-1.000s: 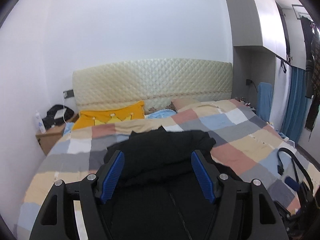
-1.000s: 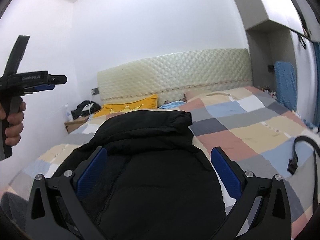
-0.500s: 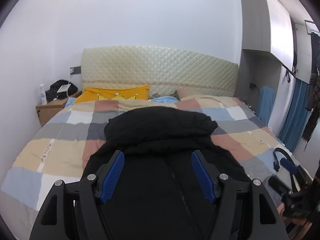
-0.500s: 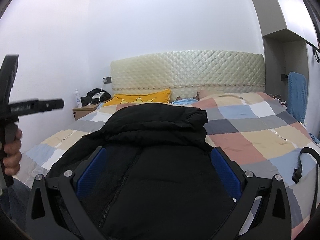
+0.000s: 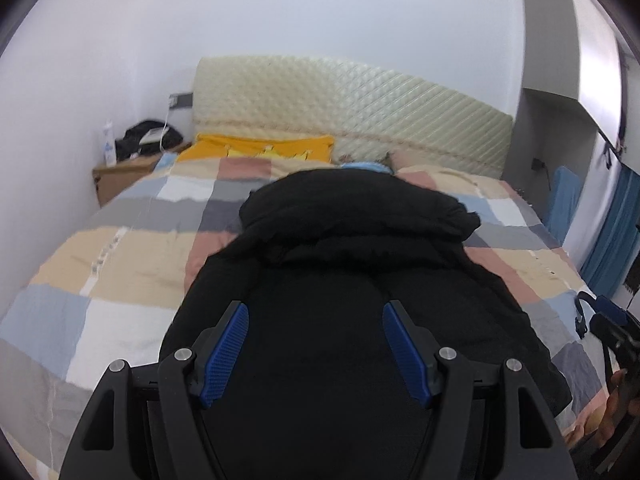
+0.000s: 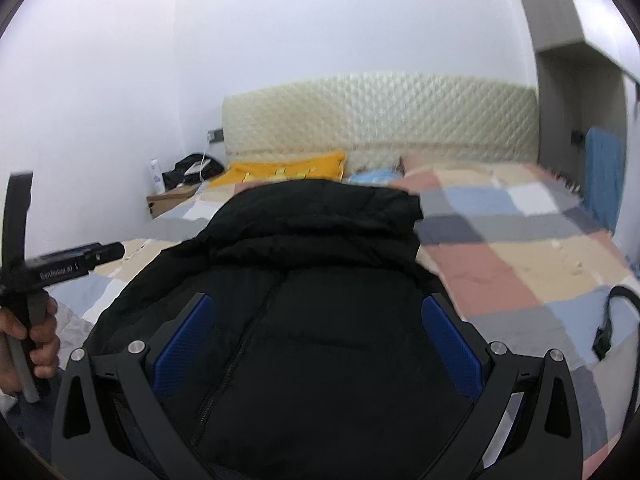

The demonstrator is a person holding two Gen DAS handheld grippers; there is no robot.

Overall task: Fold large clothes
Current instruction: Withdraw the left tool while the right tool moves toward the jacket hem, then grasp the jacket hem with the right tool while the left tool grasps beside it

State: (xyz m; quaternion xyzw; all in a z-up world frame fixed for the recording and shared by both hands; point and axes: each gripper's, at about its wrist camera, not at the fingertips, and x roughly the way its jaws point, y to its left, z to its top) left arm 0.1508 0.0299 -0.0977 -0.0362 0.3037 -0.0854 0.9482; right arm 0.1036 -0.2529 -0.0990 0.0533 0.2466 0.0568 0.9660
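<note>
While both spread wide, the left hand-held gripper point(image 5: 315, 340) and right hand-held gripper point(image 6: 318, 330) hover level above the black jacket point(image 5: 360, 280).

Your black jacket point(image 5: 352, 280) runs off the bottom edge in both views, hem unseen. It hides the blue pillow point(image 6: 370, 177) mostly. The right wrist view is motion-blurred, and the bedside bottle point(image 5: 108, 142) label is unreadable.

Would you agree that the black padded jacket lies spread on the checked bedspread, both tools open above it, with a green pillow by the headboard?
Not quite: the pillow by the quilted cream headboard is yellow, as the left wrist view shows. The black padded jacket does lie on the checked bedspread, with the left tool and right tool open above it.
</note>
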